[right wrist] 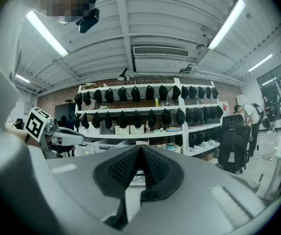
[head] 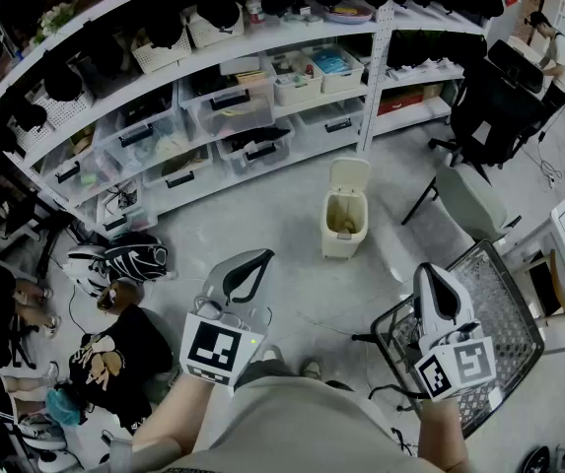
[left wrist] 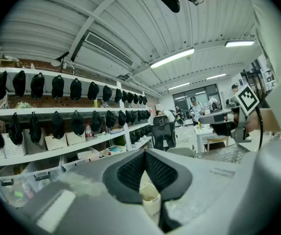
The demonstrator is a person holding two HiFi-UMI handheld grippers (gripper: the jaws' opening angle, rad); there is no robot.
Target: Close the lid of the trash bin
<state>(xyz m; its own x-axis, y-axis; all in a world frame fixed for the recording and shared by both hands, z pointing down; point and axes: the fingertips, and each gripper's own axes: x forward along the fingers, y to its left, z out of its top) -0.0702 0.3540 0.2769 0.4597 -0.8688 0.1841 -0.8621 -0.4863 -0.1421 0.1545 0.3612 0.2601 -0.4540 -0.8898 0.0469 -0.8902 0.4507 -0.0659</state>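
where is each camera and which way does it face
Head view: on the head, steeply down at the open beige plastic trash bin; forearms, left gripper, right gripper.
Left gripper view: along shut jaws at the bin; right gripper visible.
Right gripper view: along shut jaws at white shelves; left gripper visible.
Shared: bin, head and left views.

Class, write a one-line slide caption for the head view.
Left gripper and right gripper, both shut and empty, face a cream trash bin, its lid standing open.

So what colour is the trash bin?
The trash bin is cream; the head view shows it best.
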